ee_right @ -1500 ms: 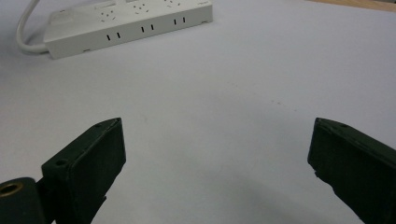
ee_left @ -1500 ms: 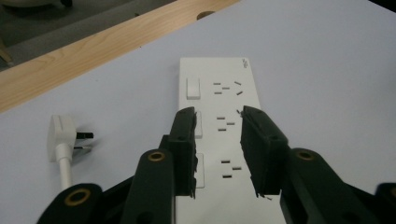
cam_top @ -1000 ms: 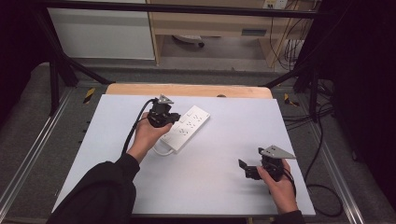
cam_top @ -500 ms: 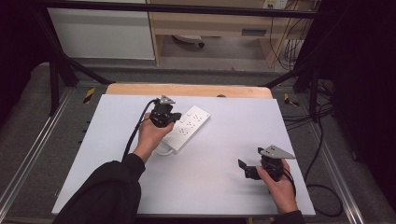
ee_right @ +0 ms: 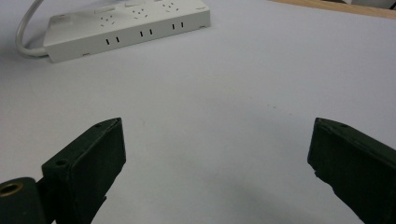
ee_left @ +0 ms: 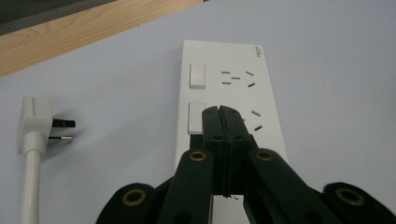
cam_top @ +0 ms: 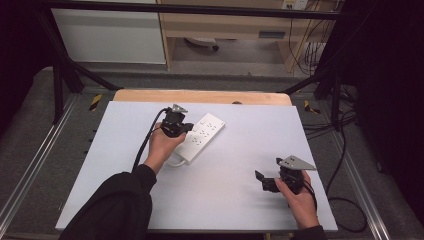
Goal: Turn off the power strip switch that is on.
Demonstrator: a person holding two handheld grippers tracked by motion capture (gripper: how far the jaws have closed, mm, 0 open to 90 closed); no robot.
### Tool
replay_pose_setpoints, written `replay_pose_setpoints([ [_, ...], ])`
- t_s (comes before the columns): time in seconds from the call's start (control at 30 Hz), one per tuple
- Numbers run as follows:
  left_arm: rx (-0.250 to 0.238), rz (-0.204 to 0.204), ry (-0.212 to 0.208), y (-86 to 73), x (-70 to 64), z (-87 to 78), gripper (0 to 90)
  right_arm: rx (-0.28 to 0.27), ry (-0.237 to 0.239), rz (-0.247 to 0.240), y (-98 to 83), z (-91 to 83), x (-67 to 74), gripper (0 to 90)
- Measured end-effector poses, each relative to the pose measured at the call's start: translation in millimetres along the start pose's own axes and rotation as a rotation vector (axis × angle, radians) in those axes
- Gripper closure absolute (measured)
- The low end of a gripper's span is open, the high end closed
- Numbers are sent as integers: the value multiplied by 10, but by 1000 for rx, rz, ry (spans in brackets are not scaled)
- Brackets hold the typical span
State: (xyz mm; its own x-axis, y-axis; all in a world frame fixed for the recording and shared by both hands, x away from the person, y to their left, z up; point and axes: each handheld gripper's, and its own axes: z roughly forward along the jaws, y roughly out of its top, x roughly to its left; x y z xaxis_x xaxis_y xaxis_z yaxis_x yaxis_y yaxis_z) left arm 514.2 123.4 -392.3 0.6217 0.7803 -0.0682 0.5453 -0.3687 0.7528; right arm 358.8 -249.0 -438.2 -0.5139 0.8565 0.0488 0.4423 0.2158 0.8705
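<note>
Honestly can't read anything from my end. The power strip [ee_left: 229, 93] has tiny print at its far corner, way too blurry.

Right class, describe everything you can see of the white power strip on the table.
The power strip is a flat, white, plastic-looking bar lying on the pale table, angled away from the wooden edge. Its top carries socket slots and white rocker switches; more slots line one side. A white cable loops from one end, its plug lying unplugged beside it. The left gripper, jaws shut, sits over it by a switch.
</note>
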Motion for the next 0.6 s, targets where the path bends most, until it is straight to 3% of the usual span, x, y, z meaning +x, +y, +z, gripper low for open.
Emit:
replay_pose_setpoints([
  [0.2,12,-17,-1,-57,29,32,900,0,-1,1,-1,-1,-3,47],
  [0.6,41,-10,-2,-120,45,65,900,-1,0,1,0,2,-6,46],
])
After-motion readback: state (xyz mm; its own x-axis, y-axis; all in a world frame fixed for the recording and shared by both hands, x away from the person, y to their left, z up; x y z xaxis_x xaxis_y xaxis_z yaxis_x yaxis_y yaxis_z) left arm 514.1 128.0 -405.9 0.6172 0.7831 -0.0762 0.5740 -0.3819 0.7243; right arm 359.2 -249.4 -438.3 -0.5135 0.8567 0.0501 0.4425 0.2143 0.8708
